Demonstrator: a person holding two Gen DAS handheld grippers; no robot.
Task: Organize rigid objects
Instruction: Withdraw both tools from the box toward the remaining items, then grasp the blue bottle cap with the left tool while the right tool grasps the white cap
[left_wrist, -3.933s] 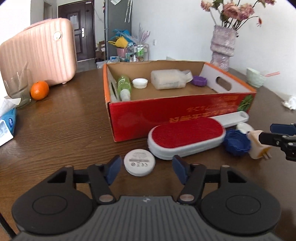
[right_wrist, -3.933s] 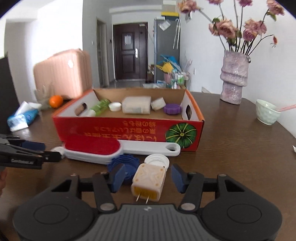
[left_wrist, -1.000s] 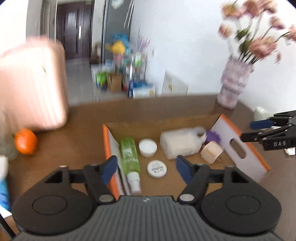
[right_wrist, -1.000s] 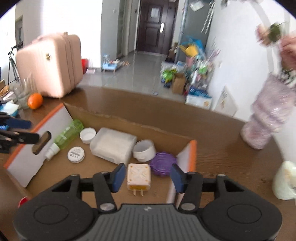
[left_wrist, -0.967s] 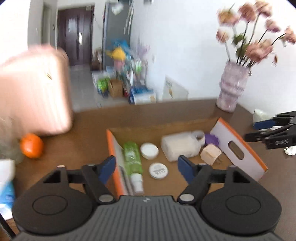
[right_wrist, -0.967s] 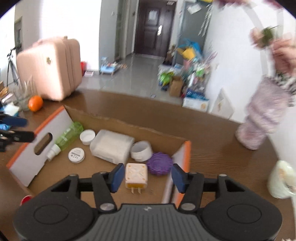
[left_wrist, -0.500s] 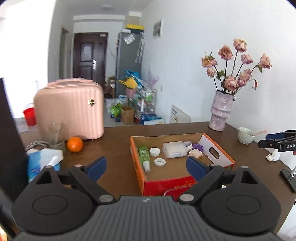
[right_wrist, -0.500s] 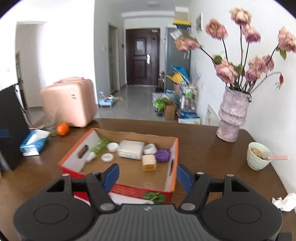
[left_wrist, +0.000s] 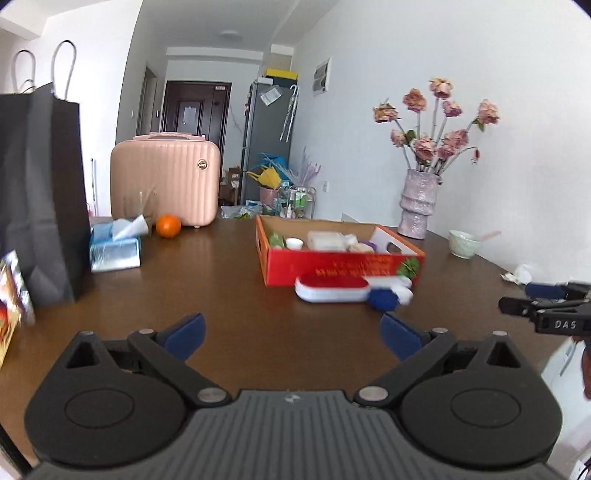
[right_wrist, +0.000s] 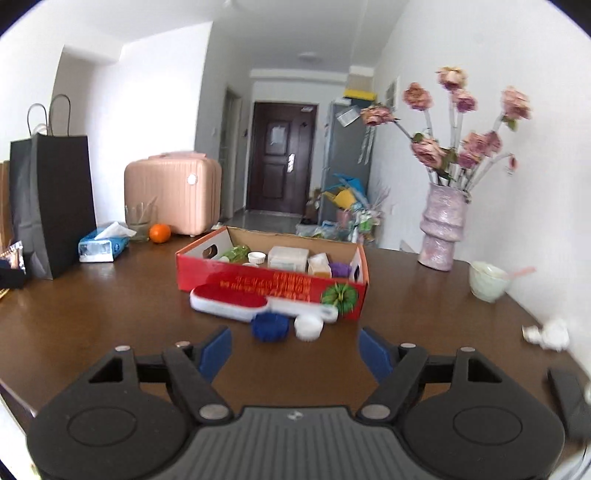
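Left wrist view: left tool (left_wrist: 291, 332) hovers over bare brown bench (left_wrist: 221, 280), jaws opening wide, nothing between them. Right tool (right_wrist: 293, 350) likewise empty, jaws opening; in the left view it shows at the far right edge (left_wrist: 543, 304).

Red cardboard box (right_wrist: 273, 284) sits mid-bench, well ahead of both tools. Inside it: green bottle (right_wrist: 236, 253), white cap (right_wrist: 257, 256), pale rectangular container (right_wrist: 288, 258), cream plug adapter (right_wrist: 319, 266), purple lid (right_wrist: 340, 269).

Still outside, on the bench against the box's near wall: red-faced lint brush (right_wrist: 236, 299) with white handle; just in front of it, blue ridged lid (right_wrist: 269, 326) and white lid (right_wrist: 308, 328), side by side.

Bench periphery: black paper bag (left_wrist: 37, 199), tissue pack (left_wrist: 114, 249), orange (left_wrist: 168, 226), pink case (left_wrist: 164, 177), flower vase (right_wrist: 441, 229), pale green bowl (right_wrist: 487, 280).
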